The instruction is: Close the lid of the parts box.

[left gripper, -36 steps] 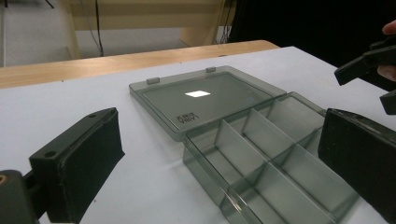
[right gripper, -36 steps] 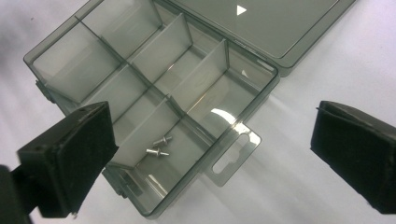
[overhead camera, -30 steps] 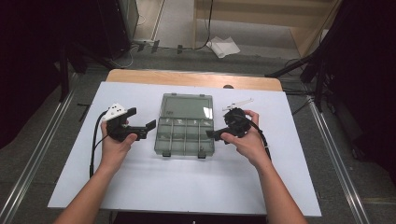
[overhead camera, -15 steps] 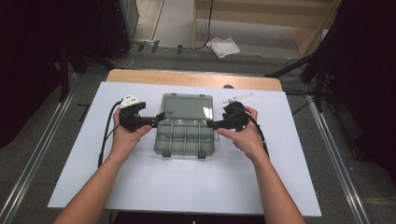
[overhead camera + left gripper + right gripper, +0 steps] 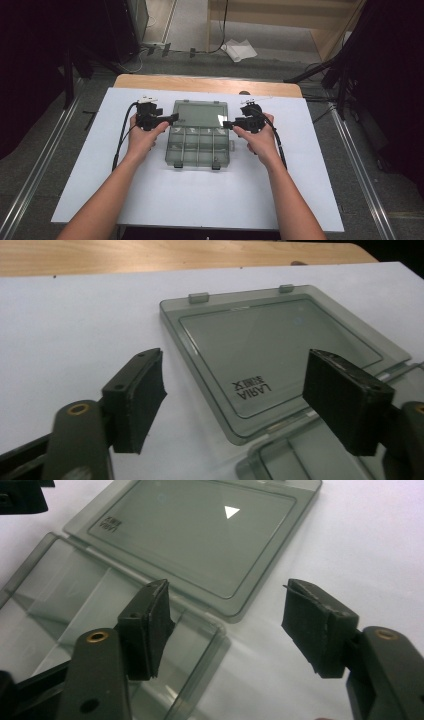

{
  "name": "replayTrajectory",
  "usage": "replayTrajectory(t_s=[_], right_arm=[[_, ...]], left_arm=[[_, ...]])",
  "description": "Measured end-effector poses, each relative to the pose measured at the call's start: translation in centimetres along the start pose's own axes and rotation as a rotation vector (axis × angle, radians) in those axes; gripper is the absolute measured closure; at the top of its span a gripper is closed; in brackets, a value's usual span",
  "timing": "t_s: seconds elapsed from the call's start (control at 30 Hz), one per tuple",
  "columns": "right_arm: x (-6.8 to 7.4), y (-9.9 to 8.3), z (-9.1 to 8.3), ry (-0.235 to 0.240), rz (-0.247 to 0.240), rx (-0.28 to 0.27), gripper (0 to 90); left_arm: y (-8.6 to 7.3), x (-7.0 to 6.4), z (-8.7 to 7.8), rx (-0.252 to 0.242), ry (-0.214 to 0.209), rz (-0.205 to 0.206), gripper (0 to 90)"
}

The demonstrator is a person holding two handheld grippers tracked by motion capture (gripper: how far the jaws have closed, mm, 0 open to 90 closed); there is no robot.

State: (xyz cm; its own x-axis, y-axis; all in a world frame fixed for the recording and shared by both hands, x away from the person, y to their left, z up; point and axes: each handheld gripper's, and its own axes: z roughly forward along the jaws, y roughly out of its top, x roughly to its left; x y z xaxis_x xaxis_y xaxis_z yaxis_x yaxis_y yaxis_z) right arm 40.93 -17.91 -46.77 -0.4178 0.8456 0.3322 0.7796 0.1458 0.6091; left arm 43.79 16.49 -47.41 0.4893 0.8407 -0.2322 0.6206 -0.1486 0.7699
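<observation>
Jaws on both grippers stand wide apart with nothing between them; from the high view the left gripper (image 5: 170,119) sits at the left edge of the clear plastic box (image 5: 200,134) and the right gripper (image 5: 229,124) at its right edge, each level with the hinge line, which looks like a matched pair of approaches so the lid (image 5: 199,114) can be taken from both sides at once; the box lies open near the middle of the white surface (image 5: 300,190), lid laid flat toward the far side, compartment tray (image 5: 199,150) toward the person, two latches (image 5: 216,166) on the near edge; taken whole, its long axis runs away from the person, and each half runs longer across the surface. Left gripper view: the left gripper (image 5: 232,395) has its pads spread to either side of the lid's (image 5: 280,340) near corner, close to it but apart from it; printed lettering (image 5: 252,388) reads upside down from here, and two small tabs (image 5: 198,297) mark the lid's far edge; the hinge and a bit of tray sit at the lower right. Right gripper view: the right gripper (image 5: 227,625) straddles the other corner of the lid (image 5: 200,535), one pad over the tray's (image 5: 75,600) corner compartment, the other over bare surface; no contact can be seen; the compartments in sight look empty.
</observation>
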Motion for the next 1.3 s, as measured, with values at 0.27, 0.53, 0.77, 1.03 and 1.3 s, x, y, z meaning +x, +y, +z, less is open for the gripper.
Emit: replayTrajectory(t_s=[0.27,0.53,0.77,1.03,1.3], right_arm=[[-0.9,0.1,1.2,0.021,0.044,-0.007,45.8],[-1.5,0.5,2.7,0.028,0.098,0.013,49.1],[-2.0,0.7,4.0,0.064,0.157,0.025,50.5],[-2.2,0.9,4.9,0.084,0.179,0.050,49.5],[-2.3,0.9,4.5,0.089,0.149,0.014,57.6]], left_arm=[[-0.3,1.1,1.3,0.030,-0.036,-0.037,40.8],[0.2,0.7,2.3,0.078,-0.037,-0.051,41.8],[0.0,1.0,3.1,0.113,-0.037,-0.069,41.9],[-0.1,0.8,3.6,0.125,-0.059,-0.076,42.5],[0.1,1.0,3.3,0.100,-0.060,-0.096,51.6]])
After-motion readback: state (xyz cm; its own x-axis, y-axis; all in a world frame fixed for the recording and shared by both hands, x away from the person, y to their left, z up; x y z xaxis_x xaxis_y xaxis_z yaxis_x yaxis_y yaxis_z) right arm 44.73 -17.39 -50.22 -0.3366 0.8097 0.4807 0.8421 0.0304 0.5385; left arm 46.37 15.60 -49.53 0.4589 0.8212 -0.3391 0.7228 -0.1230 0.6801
